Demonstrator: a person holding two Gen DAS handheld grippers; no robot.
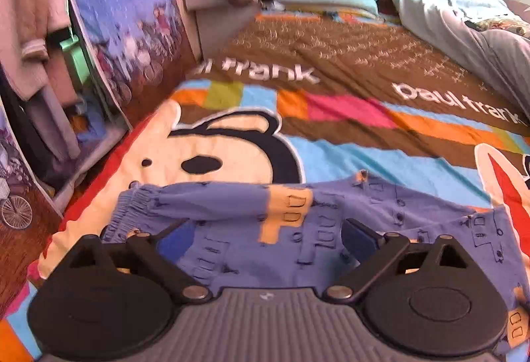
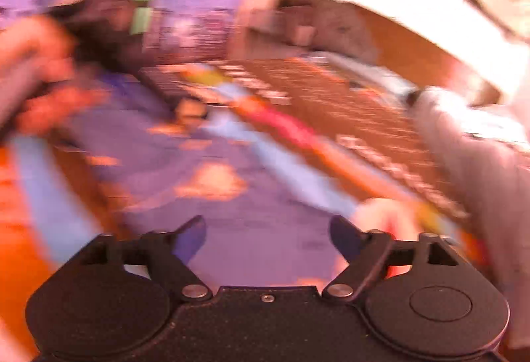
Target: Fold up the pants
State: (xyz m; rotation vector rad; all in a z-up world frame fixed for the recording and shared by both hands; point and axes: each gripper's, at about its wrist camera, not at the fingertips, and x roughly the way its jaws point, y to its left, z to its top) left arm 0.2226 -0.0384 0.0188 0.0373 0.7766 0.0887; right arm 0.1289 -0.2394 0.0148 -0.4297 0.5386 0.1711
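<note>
In the left wrist view the left gripper (image 1: pixel 265 236) hangs spread wide, holding nothing, just over the blue pants (image 1: pixel 232 213) lying across the cartoon bedspread (image 1: pixel 347 156). The right wrist view is badly blurred: the right gripper (image 2: pixel 268 236) is likewise wide apart and empty above purple-blue pants (image 2: pixel 212 196) cloth.

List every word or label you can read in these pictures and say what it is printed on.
"paul frank": white letters on the brown band of the bedspread, at right.
"...ul frank": the same words again on that band, further left, their start cut off and blurred.
Purple pants: drawn shapes only, no words.
Right wrist view: too blurred to read anything.
</note>
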